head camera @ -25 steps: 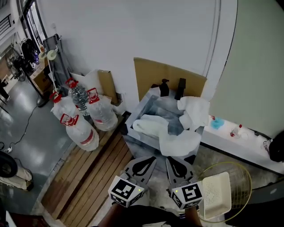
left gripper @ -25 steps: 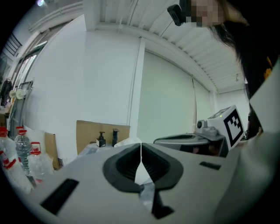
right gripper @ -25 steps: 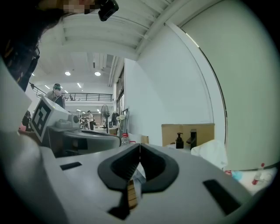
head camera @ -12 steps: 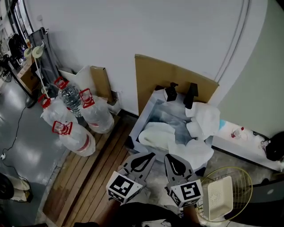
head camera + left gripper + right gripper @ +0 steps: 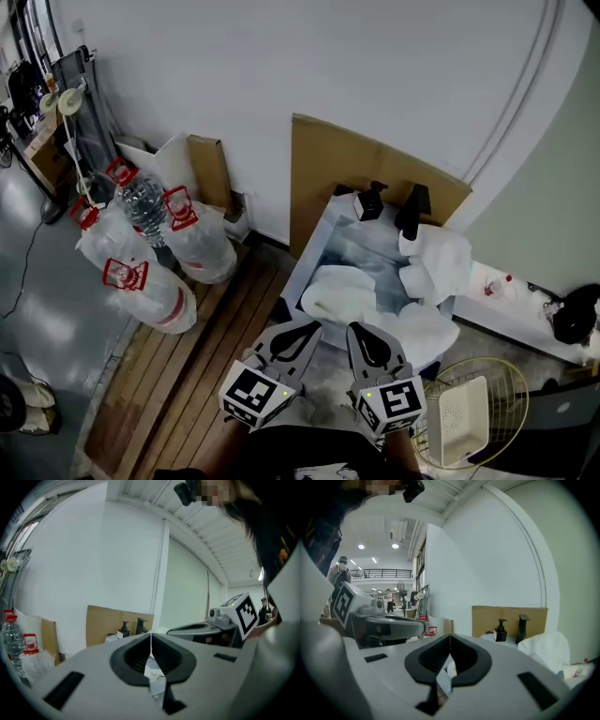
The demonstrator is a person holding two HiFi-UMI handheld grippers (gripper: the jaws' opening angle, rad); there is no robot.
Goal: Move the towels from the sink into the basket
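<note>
A grey sink (image 5: 314, 253) stands against a cardboard sheet by the wall. One white towel (image 5: 339, 289) lies inside it, another (image 5: 436, 262) hangs over its right rim, and a third (image 5: 414, 330) droops over the front right corner. The round wire basket (image 5: 511, 386) sits on the floor at the lower right, with a white perforated tray (image 5: 457, 420) in it. My left gripper (image 5: 311, 327) and right gripper (image 5: 356, 328) hover side by side just short of the sink's front edge, both shut and empty. The right gripper view shows its jaws (image 5: 450, 637) met, with the draped towel (image 5: 546, 649) ahead.
Several large water jugs (image 5: 150, 272) stand at the left on wooden planks (image 5: 202, 352). A soap bottle (image 5: 371, 201) and a black faucet (image 5: 413, 210) sit at the sink's back. A white ledge (image 5: 511, 314) with small items runs along the right.
Both grippers have come forward together toward the sink's front edge, staying shut. The sink and towels now sit closer beneath the head view.
</note>
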